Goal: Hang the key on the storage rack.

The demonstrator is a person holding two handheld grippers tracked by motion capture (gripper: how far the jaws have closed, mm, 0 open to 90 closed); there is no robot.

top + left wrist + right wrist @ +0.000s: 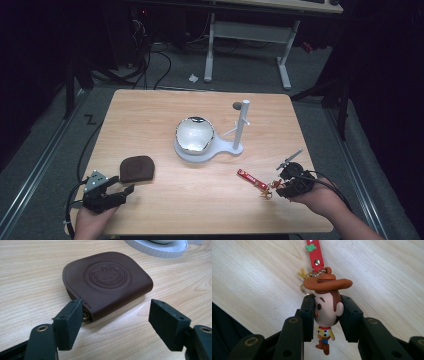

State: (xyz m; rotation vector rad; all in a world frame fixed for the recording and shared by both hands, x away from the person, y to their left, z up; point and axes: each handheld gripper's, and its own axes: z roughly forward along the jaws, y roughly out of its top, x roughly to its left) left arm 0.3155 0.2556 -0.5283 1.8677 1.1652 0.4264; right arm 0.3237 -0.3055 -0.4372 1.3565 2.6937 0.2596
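Two tongs: the right tongs [327, 315] are clamped on the cowboy keychain's [327, 307] hard, light head, its limp red strap [251, 179] trailing on the surface [165, 210]; left tongs [116, 322] gape before the brown pouch [107, 282].

On my wooden bench [150, 107] a white stand [220, 148] carries a shiny round mirror [194, 134] and an upright post [242, 122]; a small dark knob [236, 105] lies behind it.
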